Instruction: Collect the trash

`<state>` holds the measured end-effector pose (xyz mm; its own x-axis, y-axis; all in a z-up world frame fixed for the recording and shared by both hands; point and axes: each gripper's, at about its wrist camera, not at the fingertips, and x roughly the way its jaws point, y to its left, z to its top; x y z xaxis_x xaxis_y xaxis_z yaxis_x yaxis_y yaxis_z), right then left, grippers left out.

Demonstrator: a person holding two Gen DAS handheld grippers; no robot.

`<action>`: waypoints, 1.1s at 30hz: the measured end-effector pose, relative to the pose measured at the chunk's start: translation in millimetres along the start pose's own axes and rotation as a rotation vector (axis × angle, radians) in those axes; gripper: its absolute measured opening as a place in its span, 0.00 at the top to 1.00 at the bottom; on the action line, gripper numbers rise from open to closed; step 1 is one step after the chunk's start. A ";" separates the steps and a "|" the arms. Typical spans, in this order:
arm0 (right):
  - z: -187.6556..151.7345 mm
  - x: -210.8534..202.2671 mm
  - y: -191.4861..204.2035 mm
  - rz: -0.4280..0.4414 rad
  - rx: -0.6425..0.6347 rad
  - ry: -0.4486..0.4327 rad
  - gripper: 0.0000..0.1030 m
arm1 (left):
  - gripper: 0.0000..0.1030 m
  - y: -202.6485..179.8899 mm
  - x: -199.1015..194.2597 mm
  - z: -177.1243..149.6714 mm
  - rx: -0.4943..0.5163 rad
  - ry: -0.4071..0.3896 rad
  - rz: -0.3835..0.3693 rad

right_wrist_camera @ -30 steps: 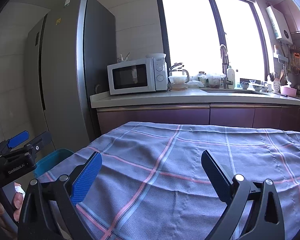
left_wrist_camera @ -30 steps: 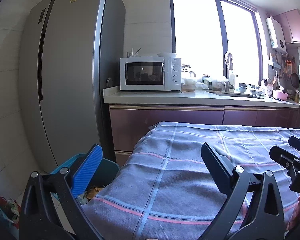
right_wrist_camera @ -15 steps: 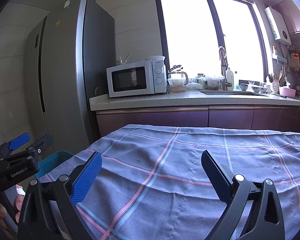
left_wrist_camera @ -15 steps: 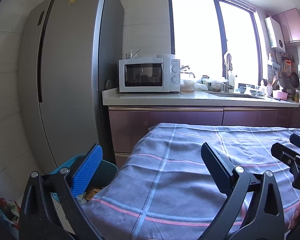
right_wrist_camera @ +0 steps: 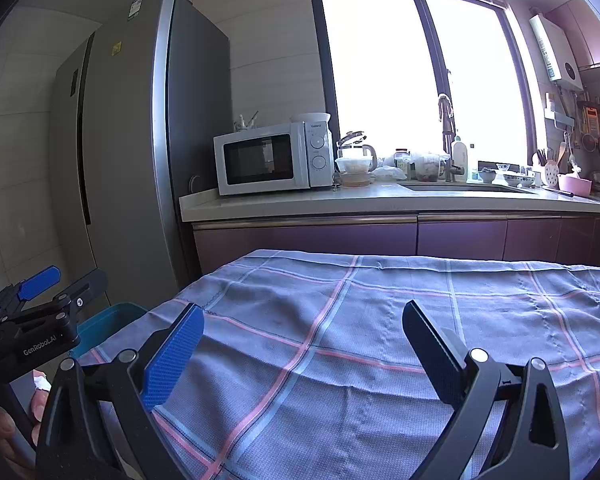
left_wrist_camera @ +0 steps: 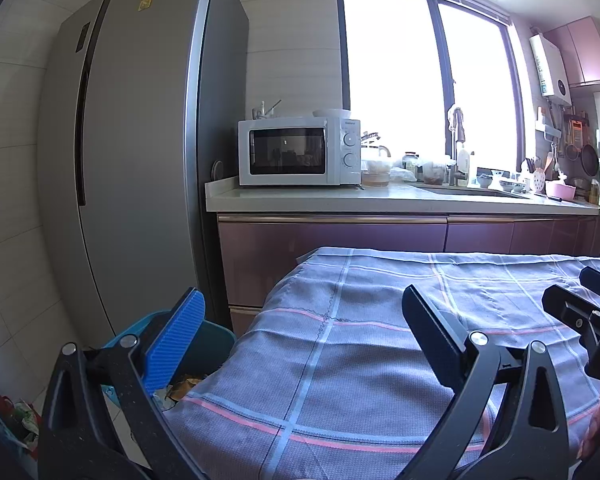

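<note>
I hold the left gripper (left_wrist_camera: pixel 300 332) and right gripper (right_wrist_camera: pixel 302 338) with jaws spread, empty, above the checked cloth (left_wrist_camera: pixel 380 340). The blue bin (left_wrist_camera: pixel 210 340), left of it, is half hidden; its trash (left_wrist_camera: pixel 180 386) is indistinct.

My left gripper (left_wrist_camera: pixel 300 328) and right gripper (right_wrist_camera: pixel 302 340): black frames, silver screws, blue ribbed pads (right_wrist_camera: pixel 172 360), "GenRobot.AI" lettering at 9 o'clock.

Daylight is pouring through the window (left_wrist_camera: pixel 424 80), blowing it out to pure white in both views. The refrigerator (right_wrist_camera: pixel 132 140) side is sitting in shadow. Fisheye distortion is bending the edges, corners are darkening, and the checked tablecloth (right_wrist_camera: pixel 380 340) is staying sharp.
</note>
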<state>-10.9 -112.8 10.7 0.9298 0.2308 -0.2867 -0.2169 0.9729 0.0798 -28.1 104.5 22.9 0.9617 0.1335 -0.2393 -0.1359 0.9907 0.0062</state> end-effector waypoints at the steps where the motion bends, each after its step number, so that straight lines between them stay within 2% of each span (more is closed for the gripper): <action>1: -0.1 0.0 0.1 -0.001 0.000 0.001 0.07 | 0.06 -0.1 -0.3 0.4 -0.001 0.001 -0.001; 33: -1.6 -0.5 -0.8 -0.008 0.013 -0.002 0.07 | 0.06 1.0 -0.2 -2.1 -0.001 0.010 0.012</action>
<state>-11.8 -113.7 9.3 0.9321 0.2232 -0.2852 -0.2057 0.9744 0.0902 -29.0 105.5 20.9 0.9577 0.1451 -0.2485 -0.1477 0.9890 0.0084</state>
